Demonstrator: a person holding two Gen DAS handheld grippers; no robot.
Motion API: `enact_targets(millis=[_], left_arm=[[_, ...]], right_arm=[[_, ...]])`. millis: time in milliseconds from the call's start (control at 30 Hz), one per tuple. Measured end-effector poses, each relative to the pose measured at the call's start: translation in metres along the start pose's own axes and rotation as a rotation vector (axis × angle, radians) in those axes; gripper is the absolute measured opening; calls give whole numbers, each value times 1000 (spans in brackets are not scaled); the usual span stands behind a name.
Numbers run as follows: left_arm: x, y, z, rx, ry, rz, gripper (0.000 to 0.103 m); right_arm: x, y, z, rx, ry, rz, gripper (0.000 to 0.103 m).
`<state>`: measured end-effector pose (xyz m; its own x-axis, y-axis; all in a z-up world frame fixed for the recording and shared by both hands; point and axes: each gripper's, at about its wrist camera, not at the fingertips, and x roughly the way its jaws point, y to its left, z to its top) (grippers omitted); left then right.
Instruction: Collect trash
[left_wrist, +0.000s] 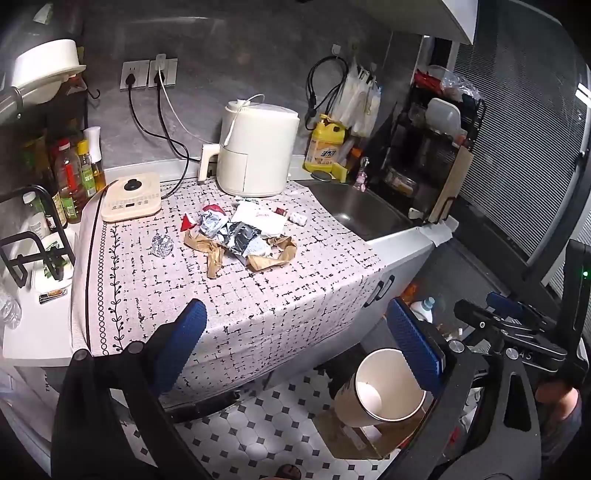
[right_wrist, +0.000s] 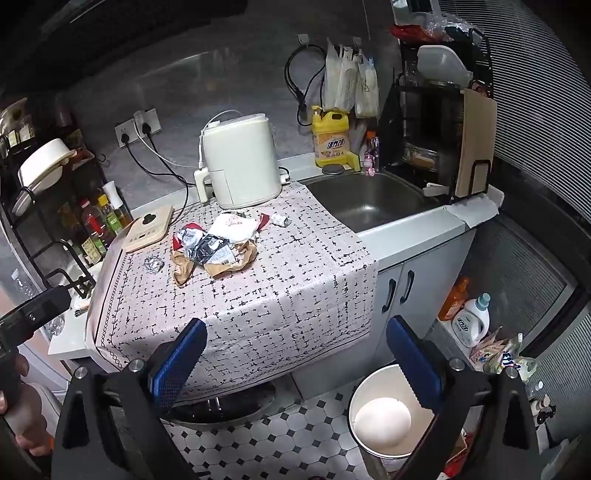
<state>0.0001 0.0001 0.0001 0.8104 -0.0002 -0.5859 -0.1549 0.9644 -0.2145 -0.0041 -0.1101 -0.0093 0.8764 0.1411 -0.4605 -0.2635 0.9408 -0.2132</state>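
Left gripper (left_wrist: 295, 343) and right gripper (right_wrist: 295, 354) both wide, empty, above patterned tablecloth (right_wrist: 258, 295). Trash pile (right_wrist: 214, 247) mid-counter, foil ball (right_wrist: 153, 264) beside. Air fryer (right_wrist: 240, 162), sink (right_wrist: 369, 206) behind. Paper bucket (right_wrist: 388, 410) on tiled floor (right_wrist: 277, 435).

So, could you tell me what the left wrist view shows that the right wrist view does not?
Only the left wrist view shows the right gripper, off to its right.

Only the right wrist view shows the white detergent bottle fully, with snack packets beside it, plus both cabinet door handles.

Both show the crumpled trash pile, the foil ball, the white appliance, the sink and the empty paper bucket on the floor.
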Motion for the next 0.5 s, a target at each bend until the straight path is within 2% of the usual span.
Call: enact_targets(millis=[500], left_arm=[[-2, -5, 3, 2, -13, 4, 97]], right_arm=[[-8, -6, 2, -8, -26, 3, 95]])
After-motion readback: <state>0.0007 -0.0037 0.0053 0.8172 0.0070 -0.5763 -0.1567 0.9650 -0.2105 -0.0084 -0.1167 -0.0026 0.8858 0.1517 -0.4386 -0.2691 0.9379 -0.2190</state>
